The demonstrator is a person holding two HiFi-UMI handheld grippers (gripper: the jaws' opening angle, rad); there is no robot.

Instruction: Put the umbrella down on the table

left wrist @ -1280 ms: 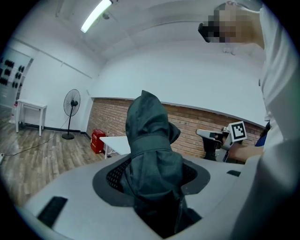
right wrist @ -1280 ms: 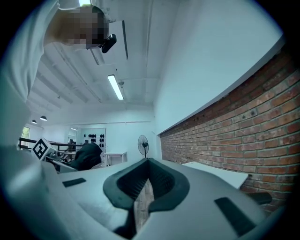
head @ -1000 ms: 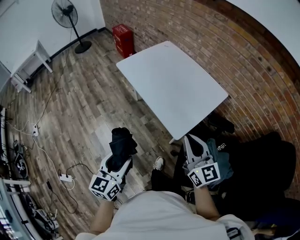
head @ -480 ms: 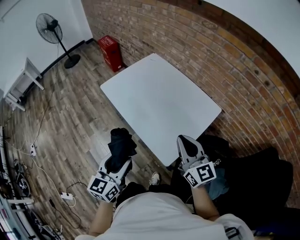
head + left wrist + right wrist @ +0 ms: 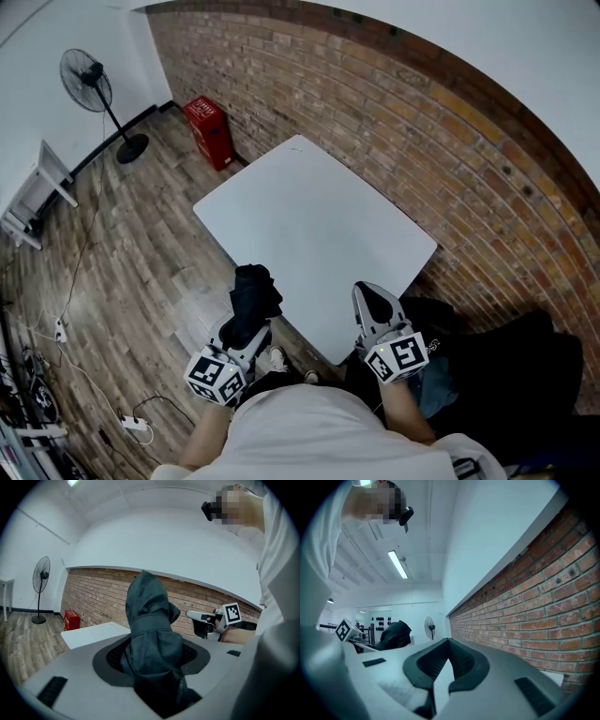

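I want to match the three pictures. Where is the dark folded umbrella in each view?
Head view: the umbrella is low, left of centre, by the white table's near edge.
Left gripper view: it fills the centre, standing up between the jaws.
Right gripper view: a small dark bundle at middle left.
Shared landmark: the standing fan, upper left in the head view, far left in the left gripper view, near centre in the right gripper view.

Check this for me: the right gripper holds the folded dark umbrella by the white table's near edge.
Not right. The left gripper holds the folded dark umbrella by the white table's near edge; the left gripper view shows its jaws closed on it. The right gripper is shut on nothing.
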